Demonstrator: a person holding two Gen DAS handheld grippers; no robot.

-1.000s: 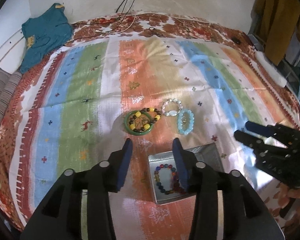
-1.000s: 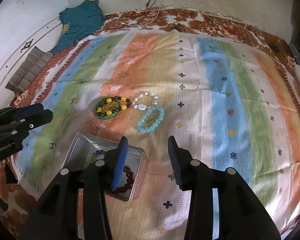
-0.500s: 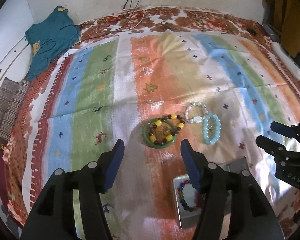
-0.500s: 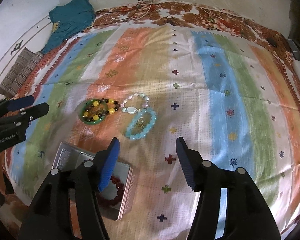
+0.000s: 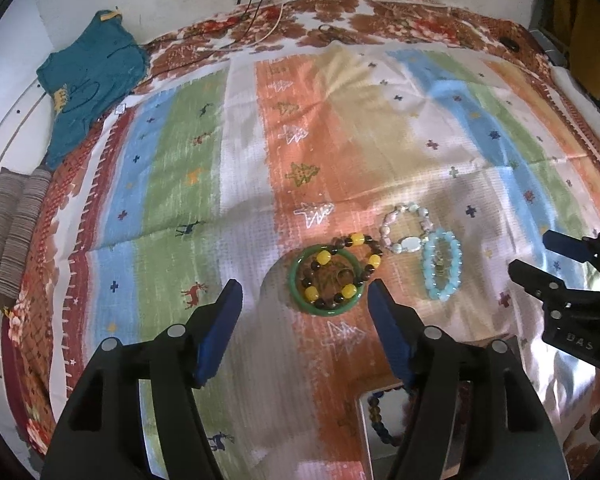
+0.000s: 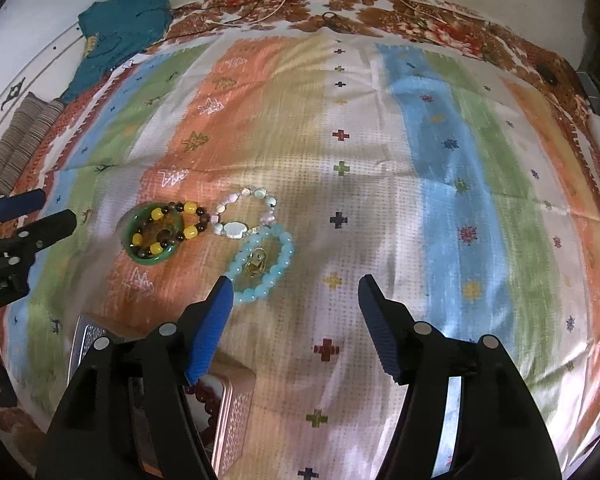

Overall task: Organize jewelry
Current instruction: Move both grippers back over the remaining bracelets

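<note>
Jewelry: four bracelets lie near the middle of the striped bedspread (image 5: 236, 152), clustered toward its near edge.
Green bangle (image 5: 326, 280): smooth, glossy ring, with a yellow-and-brown bead bracelet (image 5: 354, 268) draped over it.
Pearly bracelet (image 5: 406, 226): pale irregular beads and one flat white oval piece, touching the pale blue bead bracelet (image 5: 442, 270), whose beads are round and translucent; a small gold charm lies inside its loop.
Metal tin (image 6: 236, 420): rectangular, patterned side wall, at the near edge, holding dark red beads.
Left view only: multicoloured beads in the tin's other compartment.
Left gripper (image 5: 304, 330): blue ridged pads, jaws opening, nothing between them, above the cloth just short of the green bangle.
Right gripper (image 6: 294, 324): jaws opening and empty, its left pad just beside the pale blue bracelet.
Change: both sets of jaws stand wider than a second ago, and the tin has slid toward the bottom of both views.
</note>
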